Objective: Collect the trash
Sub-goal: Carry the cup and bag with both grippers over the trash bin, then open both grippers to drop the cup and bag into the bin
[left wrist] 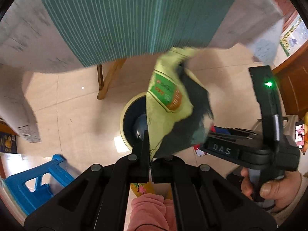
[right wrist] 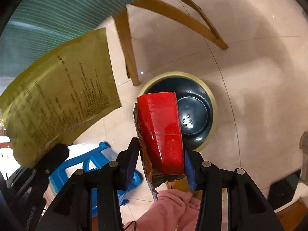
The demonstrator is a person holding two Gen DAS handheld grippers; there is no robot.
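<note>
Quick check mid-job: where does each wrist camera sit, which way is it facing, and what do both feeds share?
Left wrist: sits on the left gripper, aimed steeply down at the floor; the gripper is shut on a yellow-green wrapper; the right gripper, a hand and a pink sleeve show.
Right wrist: sits on the right gripper, aimed steeply down; it holds a red packet.
Shared: dark trash bin, blue stool, wooden table leg, striped green tablecloth.

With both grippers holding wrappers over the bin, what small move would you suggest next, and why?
Probably open the right gripper first: its red package hangs right over the bin's mouth, so it should drop in. The left gripper's yellow-green wrapper can follow.
</note>
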